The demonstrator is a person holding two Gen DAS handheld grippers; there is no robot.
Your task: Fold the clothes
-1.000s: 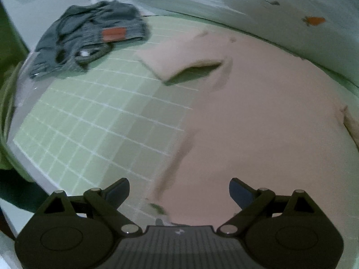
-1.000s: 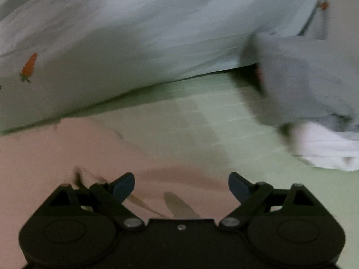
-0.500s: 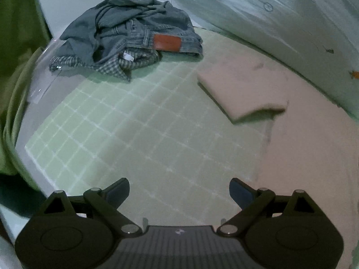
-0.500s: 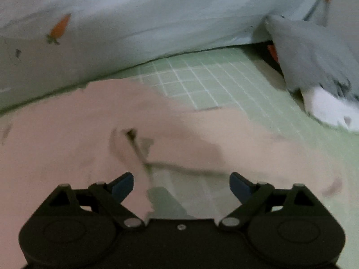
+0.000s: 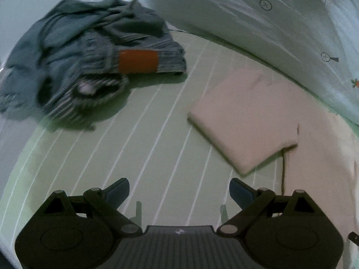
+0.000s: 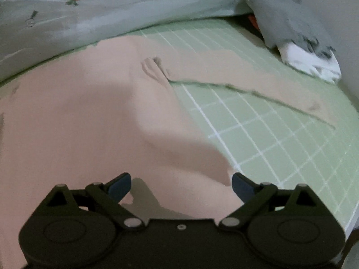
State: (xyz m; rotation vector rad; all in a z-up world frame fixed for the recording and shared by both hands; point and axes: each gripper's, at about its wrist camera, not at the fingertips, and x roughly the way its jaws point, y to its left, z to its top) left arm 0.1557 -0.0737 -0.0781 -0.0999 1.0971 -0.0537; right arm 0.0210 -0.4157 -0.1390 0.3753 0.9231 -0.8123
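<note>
Since the earlier frames, both views have been shifted, and the pile of denim (image 5: 94, 58) now appears larger and nearer. Pink garment (image 6: 89, 123) is spread flat on the green gridded mat (image 6: 269, 134), one sleeve (image 5: 244, 121) folded inward. Left gripper (image 5: 179, 191) is held wide open over bare mat, empty; right gripper (image 6: 181, 187) likewise, over the garment's hem. Printed bedding (image 5: 258, 18) lies behind.

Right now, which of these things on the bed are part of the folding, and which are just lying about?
Part of the job:
- pink shirt, spread flat, one sleeve folded over
- left gripper and right gripper, both open and empty

Just lying about, for now:
- jeans pile
- grey and white clothes
- carrot-print quilt
- green checked sheet
</note>
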